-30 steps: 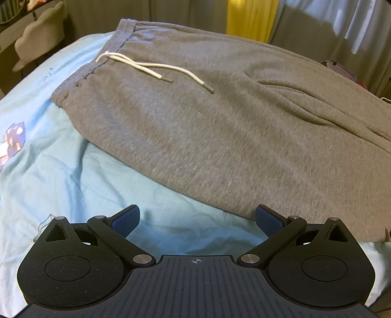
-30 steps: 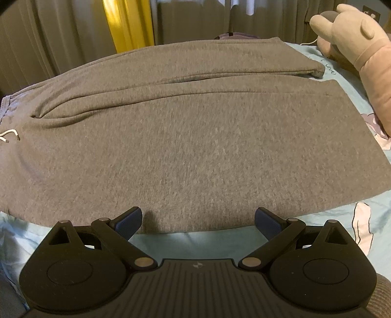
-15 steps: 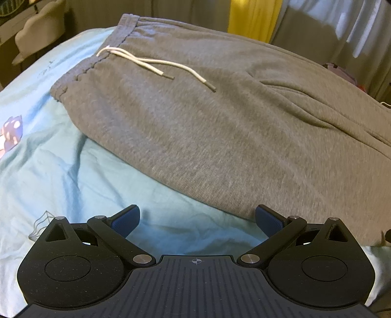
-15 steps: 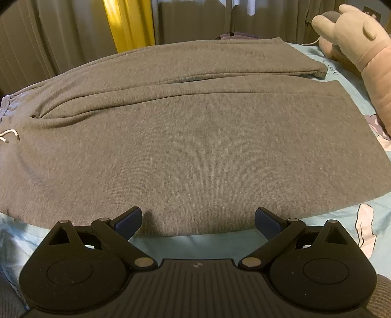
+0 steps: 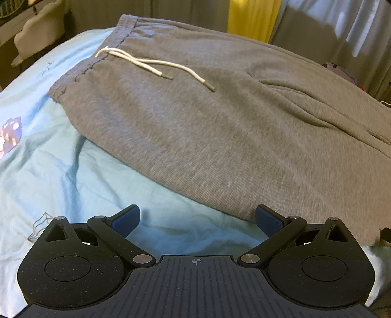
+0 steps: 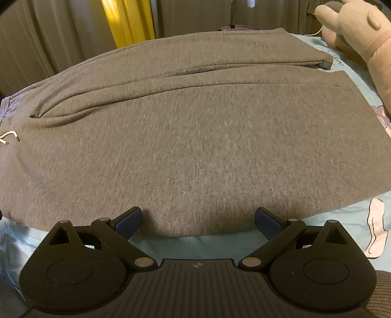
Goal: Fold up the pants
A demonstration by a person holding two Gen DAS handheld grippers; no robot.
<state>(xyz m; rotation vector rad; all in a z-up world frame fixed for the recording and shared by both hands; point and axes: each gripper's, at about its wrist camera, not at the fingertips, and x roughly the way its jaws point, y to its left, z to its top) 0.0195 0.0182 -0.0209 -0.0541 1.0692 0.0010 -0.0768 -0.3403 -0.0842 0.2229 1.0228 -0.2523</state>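
A: Claws first: the left claw (image 5: 196, 217) is being held spread wide and empty over the blue bedsheet (image 5: 73, 176), its right pad just at the near hem of the pants (image 5: 220, 127). The right claw (image 6: 198, 220) is likewise being carried released, nothing between its pads, the near edge of the pants (image 6: 195, 146) lying just under them.

B: What is being changed since a second ago?

A: Little on the right. On the left, the view is being swung slightly, so the waistband and the white drawstring (image 5: 156, 64) are being seen further right and lower than before.

B: Meaning?

A: An approach is probably being lined up; no fold is being started yet. The pants are being left spread flat across the bed, legs side by side, a plush toy (image 6: 361, 41) and curtains (image 6: 127, 22) lying beyond.
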